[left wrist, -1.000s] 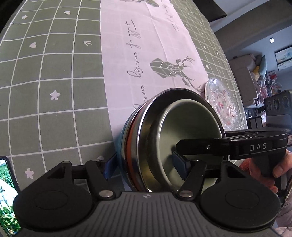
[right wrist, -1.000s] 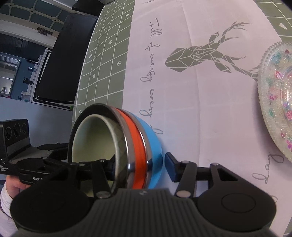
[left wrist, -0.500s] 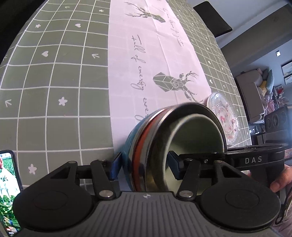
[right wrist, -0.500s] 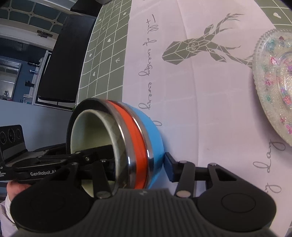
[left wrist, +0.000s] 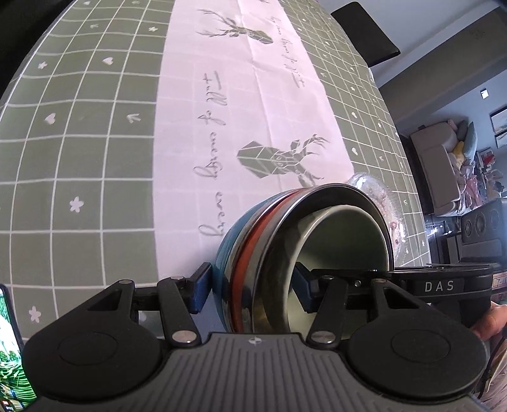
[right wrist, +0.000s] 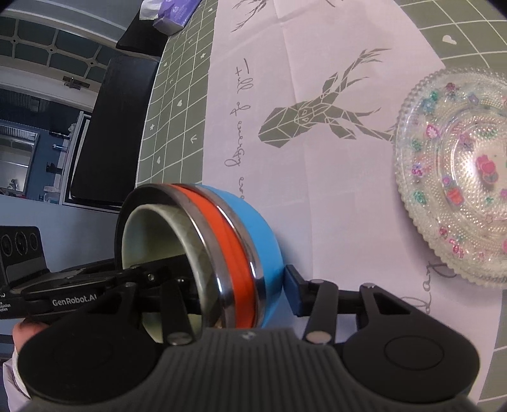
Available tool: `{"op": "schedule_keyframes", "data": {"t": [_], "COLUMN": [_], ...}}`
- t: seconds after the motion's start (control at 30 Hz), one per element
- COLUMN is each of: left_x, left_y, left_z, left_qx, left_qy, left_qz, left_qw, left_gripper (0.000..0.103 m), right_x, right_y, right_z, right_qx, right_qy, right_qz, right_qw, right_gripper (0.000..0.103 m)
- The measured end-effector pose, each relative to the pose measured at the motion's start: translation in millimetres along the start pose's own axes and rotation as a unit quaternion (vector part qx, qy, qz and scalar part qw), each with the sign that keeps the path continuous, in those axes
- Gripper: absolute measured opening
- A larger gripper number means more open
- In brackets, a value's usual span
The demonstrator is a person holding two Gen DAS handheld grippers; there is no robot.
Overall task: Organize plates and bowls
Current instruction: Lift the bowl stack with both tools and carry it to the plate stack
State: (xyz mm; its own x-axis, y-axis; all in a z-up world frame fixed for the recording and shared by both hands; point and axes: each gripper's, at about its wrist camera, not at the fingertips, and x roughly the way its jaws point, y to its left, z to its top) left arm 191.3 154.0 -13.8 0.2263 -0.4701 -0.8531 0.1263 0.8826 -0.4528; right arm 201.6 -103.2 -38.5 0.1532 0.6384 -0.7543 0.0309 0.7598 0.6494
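Observation:
A nested stack of bowls (left wrist: 253,253) is held up above the table: a blue outer bowl (right wrist: 259,228), an orange one, a steel one and a pale green inner bowl (right wrist: 152,241). My left gripper (left wrist: 250,285) is shut on the stack's rim, one finger outside the blue bowl, one inside the pale bowl. My right gripper (right wrist: 234,285) is shut on the same stack from the opposite side. A clear glass plate (right wrist: 456,177) with coloured flowers lies on the table to the right; only its edge (left wrist: 380,196) shows behind the stack in the left wrist view.
The table has a green grid cloth (left wrist: 79,158) with a pink runner (left wrist: 253,111) printed with deer. A phone (left wrist: 9,348) lies at the near left edge. A tissue pack (right wrist: 174,16) sits at the far edge, beside dark chairs (right wrist: 104,133).
Both grippers have lifted the bowl stack higher above the table and shifted it toward the glass plate. Both grips stay the same.

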Motion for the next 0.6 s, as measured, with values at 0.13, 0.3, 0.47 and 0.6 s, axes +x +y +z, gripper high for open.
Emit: {"op": "schedule_keyframes", "data": {"t": [0.13, 0.3, 0.47, 0.6], "left_x": [2, 11, 31, 56], "left_y": [-23, -62, -100, -124], "left_z": [13, 30, 43, 49], "left_qx": [0.013, 0.036, 0.049, 0.05], "left_qy": [-0.002, 0.002, 0.01, 0.028], "left_qz": [-0.003, -0.012, -0.03, -0.043], "left_qw": [0.9999, 0.9993, 0.9983, 0.9974], "left_gripper": [0.061, 0.061, 0.061, 0.061], "right_x": [-21, -58, -95, -114], "right_y": [-8, -24, -48, -71], "right_z": [6, 16, 23, 23], "right_qx": [0.004, 0.012, 0.018, 0.032], "right_qy": [-0.017, -0.038, -0.058, -0.063], "right_qz": [0.001, -0.002, -0.018, -0.035], "right_qw": [1.0, 0.999, 0.998, 0.997], "right_gripper": [0.046, 0.046, 0.046, 0.046]}}
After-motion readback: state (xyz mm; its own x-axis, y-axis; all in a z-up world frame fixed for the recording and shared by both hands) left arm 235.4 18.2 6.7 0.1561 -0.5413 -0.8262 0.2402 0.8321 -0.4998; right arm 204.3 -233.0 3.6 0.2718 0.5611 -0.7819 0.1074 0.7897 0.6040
